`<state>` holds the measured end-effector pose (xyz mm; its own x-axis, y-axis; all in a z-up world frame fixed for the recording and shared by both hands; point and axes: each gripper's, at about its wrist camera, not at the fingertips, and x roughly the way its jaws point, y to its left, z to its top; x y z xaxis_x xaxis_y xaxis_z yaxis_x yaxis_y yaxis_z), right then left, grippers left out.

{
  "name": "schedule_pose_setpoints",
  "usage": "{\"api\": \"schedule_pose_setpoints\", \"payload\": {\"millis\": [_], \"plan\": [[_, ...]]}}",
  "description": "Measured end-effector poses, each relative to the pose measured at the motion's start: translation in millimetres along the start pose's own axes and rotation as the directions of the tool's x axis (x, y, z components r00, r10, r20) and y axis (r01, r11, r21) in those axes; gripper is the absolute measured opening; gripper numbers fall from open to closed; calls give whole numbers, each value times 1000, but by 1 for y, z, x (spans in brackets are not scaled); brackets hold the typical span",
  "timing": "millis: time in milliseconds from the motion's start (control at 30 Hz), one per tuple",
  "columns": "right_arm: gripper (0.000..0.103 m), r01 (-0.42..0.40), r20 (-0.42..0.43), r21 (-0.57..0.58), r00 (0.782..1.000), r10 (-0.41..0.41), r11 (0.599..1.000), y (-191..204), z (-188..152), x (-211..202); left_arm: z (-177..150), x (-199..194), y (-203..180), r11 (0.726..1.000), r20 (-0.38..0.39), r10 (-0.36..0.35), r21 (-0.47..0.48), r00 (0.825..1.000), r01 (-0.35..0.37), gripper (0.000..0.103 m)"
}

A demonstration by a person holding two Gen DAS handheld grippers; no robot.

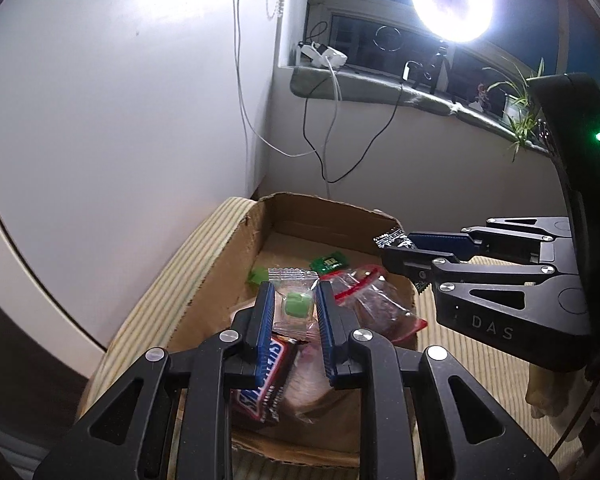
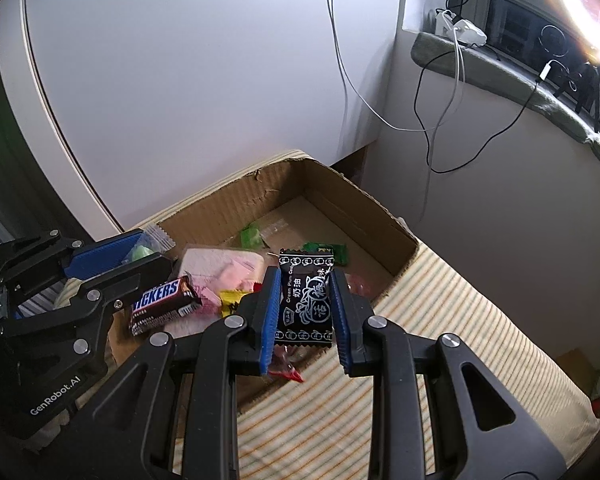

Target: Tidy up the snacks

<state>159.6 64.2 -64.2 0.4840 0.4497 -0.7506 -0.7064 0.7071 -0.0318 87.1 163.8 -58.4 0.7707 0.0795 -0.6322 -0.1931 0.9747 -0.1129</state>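
Note:
An open cardboard box sits on a striped cushion and holds several snacks. My left gripper is shut on a clear wrapper with a green candy and holds it above the box; it also shows in the right wrist view. My right gripper is shut on a black cream plum candy packet over the box's near right edge; the packet's end shows in the left wrist view. A Snickers bar lies in the box.
In the box lie pink wafers, a yellow packet, green candies and a red-sealed clear bag. A white cabinet stands behind the box. Cables hang from a windowsill. A ring light glares.

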Motion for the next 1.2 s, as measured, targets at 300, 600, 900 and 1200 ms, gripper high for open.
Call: {"api": "schedule_pose_setpoints", "payload": {"millis": [300, 600, 900, 1200], "plan": [[25, -11, -11, -7, 1000, 11, 1000, 3, 2, 7, 1, 4, 7, 1000, -6, 9, -18, 1000, -9, 22], [48, -9, 9, -1, 1000, 9, 1000, 2, 1, 5, 2, 4, 7, 1000, -4, 26, -13, 1000, -26, 28], [64, 5, 34, 14, 999, -6, 1000, 0, -3, -6, 1, -4, 9, 999, 6, 40, -17, 999, -40, 43], [78, 50, 98, 28, 994, -52, 998, 2, -18, -37, -4, -30, 4, 998, 45, 66, -25, 997, -64, 64]]}}
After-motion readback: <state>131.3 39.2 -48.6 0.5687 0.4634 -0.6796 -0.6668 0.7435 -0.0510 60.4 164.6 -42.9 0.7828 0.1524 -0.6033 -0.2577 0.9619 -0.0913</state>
